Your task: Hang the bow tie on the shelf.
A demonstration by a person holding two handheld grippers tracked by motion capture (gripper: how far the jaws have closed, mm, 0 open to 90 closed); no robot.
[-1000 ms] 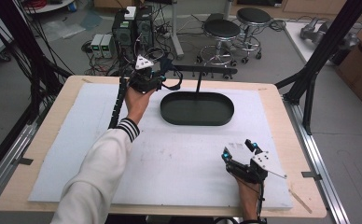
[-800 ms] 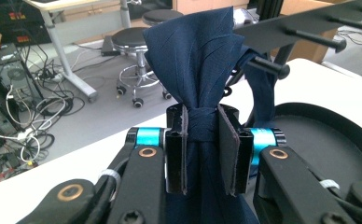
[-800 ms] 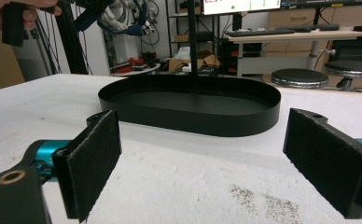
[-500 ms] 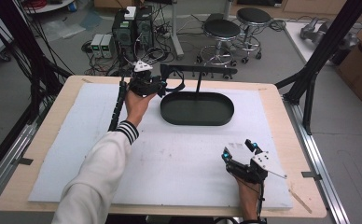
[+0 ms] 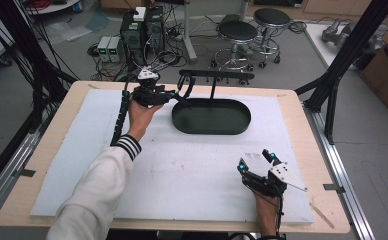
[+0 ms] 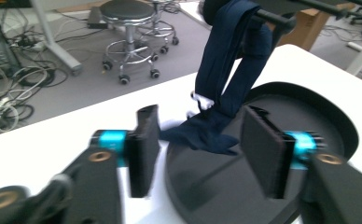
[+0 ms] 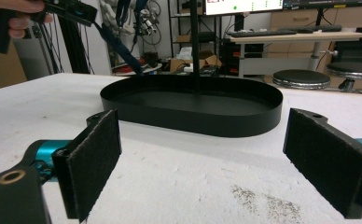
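Left claw (image 6: 198, 149) spread, jaws just opening, dark sock (image 6: 226, 74) draped on rack beyond; right claw (image 7: 207, 163) spread over desk (image 7: 179, 186).

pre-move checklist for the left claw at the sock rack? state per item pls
1. Dark blue sock draped over the rack bar: ok.
2. Sock's lower end resting at the rim of the black tray: ok.
3. Left claw released: ok, its jaws have just been opening, and the sock lies beyond the pads with a gap on both sides.
4. Sock secure enough on the bar to stay when the claw withdraws: cannot tell.
5. Right claw open and holding nothing: ok, resting on the white mat.
6. Retreat path for the left claw away from the rack: looks ok.
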